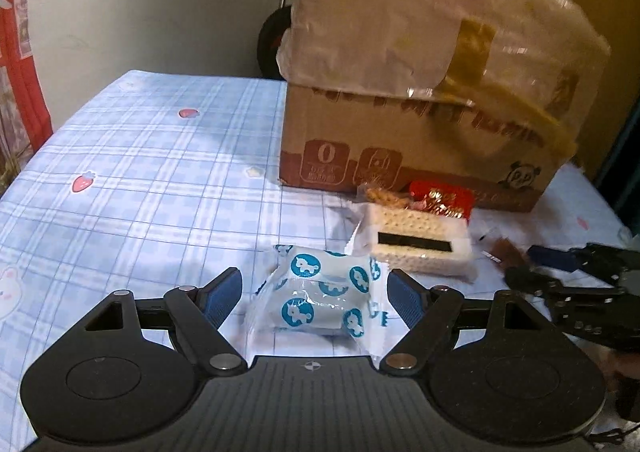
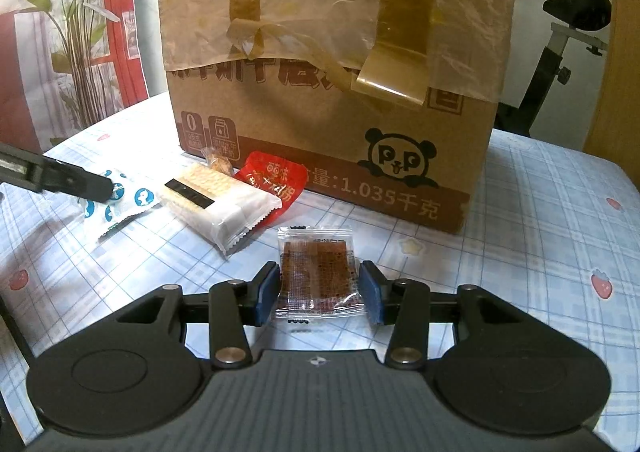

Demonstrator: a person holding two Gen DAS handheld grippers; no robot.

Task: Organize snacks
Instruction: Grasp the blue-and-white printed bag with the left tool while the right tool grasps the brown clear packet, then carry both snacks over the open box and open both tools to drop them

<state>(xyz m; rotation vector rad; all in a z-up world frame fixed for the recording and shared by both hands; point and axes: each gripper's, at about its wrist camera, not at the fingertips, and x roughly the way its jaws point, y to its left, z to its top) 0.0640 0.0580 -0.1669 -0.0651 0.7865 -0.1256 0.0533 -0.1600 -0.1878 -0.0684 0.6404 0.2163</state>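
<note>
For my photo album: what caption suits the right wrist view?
Right tongs bracket a clear brown-snack packet before a taped cardboard box.

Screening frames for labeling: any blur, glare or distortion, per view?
Left wrist view: tall cardboard box with its plastic cover is smeared, the black right tongs at the right edge too; blue-and-white snack packet sharp. Right wrist view: crisp, glare on brown tape; fisheye bends the checked tablecloth.

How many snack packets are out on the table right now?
5: blue-and-white packet at left, cracker pack beside it, small golden snack and red packet by the cardboard box, brown packet nearest. Others may be hidden.
</note>
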